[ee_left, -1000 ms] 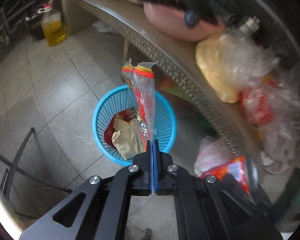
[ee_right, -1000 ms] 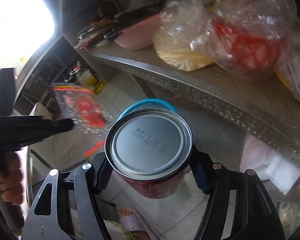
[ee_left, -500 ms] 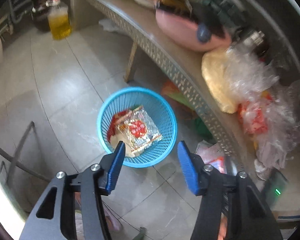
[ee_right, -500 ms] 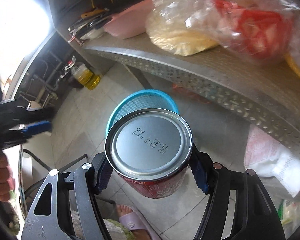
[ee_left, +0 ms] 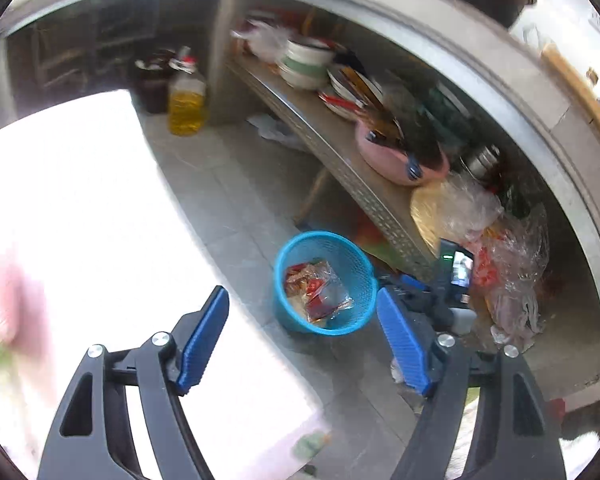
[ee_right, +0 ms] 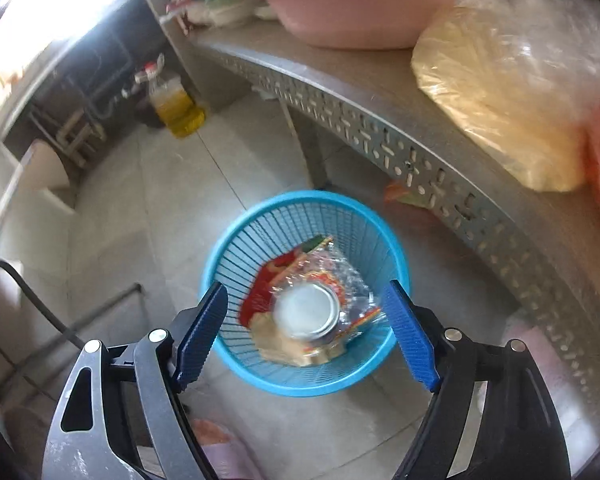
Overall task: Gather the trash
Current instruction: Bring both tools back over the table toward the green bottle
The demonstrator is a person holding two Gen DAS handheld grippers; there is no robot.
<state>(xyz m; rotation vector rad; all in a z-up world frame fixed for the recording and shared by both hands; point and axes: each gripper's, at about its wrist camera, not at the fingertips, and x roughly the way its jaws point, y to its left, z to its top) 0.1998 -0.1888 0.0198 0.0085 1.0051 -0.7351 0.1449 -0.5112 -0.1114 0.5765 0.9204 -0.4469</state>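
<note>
The right gripper has just been opening, and its jaws stand wide and empty. The can lies straight below it in the blue basket, round end up. The left gripper, also spread and empty, hangs farther off, with the basket ahead of its tips.

The blue plastic mesh wastebasket stands upright on the tiled floor, just beside the perforated front edge of the low metal shelf. Inside it lie a crumpled clear-and-red snack wrapper, some tan paper scraps, and a can, silver end facing up, blurred.
</note>
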